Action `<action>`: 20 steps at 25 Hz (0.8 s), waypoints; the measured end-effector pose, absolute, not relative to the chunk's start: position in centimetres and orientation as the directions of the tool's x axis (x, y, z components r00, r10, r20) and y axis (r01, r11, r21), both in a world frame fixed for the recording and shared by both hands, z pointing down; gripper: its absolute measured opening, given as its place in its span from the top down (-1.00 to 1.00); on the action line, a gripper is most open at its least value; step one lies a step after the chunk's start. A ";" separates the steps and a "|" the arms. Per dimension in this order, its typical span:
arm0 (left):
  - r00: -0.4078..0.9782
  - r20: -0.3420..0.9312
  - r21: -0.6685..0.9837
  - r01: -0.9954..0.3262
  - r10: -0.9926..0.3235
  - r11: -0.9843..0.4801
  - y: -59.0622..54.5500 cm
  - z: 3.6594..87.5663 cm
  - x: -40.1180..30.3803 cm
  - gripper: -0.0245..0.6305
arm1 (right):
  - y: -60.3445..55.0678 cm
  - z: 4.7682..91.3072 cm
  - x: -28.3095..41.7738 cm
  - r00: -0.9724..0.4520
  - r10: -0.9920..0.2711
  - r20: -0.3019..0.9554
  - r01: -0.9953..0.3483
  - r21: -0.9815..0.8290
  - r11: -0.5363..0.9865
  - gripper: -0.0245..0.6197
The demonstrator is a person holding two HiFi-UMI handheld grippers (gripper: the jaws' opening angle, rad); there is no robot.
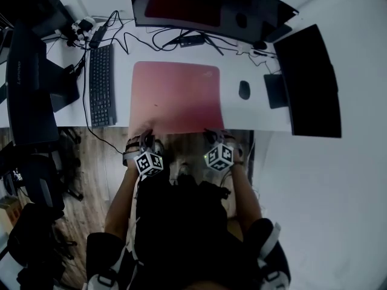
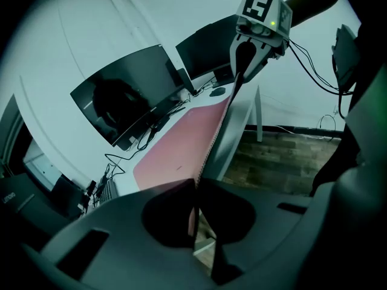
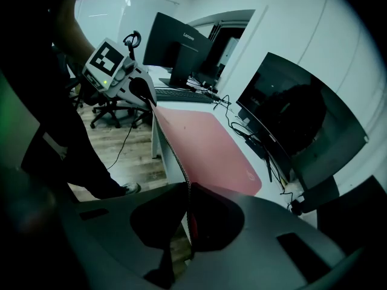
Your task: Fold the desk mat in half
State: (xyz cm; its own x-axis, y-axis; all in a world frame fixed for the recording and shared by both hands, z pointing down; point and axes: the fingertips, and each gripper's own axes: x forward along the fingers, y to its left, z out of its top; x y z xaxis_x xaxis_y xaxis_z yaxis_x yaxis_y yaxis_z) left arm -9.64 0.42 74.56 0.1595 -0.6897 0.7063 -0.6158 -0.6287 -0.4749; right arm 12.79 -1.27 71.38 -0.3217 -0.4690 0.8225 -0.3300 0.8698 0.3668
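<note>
A red desk mat [image 1: 175, 95] lies flat on the white desk [image 1: 242, 116], its near edge at the desk's front edge. My left gripper [image 1: 147, 138] is at the mat's near left corner and my right gripper [image 1: 212, 137] at its near right corner. In the left gripper view the left gripper [image 2: 195, 205] is shut on the thin edge of the mat [image 2: 181, 144], with the right gripper [image 2: 240, 77] further along it. In the right gripper view the right gripper [image 3: 187, 213] is shut on the same edge of the mat [image 3: 211, 144], and the left gripper [image 3: 147, 96] shows at the far corner.
A black keyboard [image 1: 101, 84] lies left of the mat and a mouse [image 1: 244, 89] right of it. A curved monitor [image 1: 211, 8] stands behind, another screen [image 1: 308, 83] at the right, a dark one [image 1: 30, 89] at the left. Cables [image 1: 181, 40] run along the back.
</note>
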 end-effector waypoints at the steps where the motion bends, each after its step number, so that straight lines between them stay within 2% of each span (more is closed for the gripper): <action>1: 0.162 0.705 -0.478 -0.610 -0.690 -0.632 0.2 74.0 -9.7 0.86 | -1.5 71.1 12.8 -0.326 -0.470 0.820 -0.341 0.362 0.868 0.86; 8: 0.192 0.712 -0.489 -0.555 -0.676 -0.673 -2.3 70.9 -10.1 0.86 | -3.9 68.8 12.5 -0.315 -0.517 0.796 -0.411 0.376 0.830 0.86; 20: 0.253 0.637 -0.516 -0.561 -0.728 -0.647 -7.8 64.3 -10.3 0.86 | -8.0 64.4 12.3 -0.282 -0.639 0.715 -0.574 0.408 0.710 0.86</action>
State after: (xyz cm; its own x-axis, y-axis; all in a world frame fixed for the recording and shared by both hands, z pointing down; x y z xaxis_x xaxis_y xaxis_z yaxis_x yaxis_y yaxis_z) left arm -10.31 -7.82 64.31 0.2526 -0.7281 0.6372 -0.5614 -0.6467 -0.5164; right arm 12.34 -7.97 64.40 -0.2822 -0.6394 0.7152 -0.5740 0.7099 0.4081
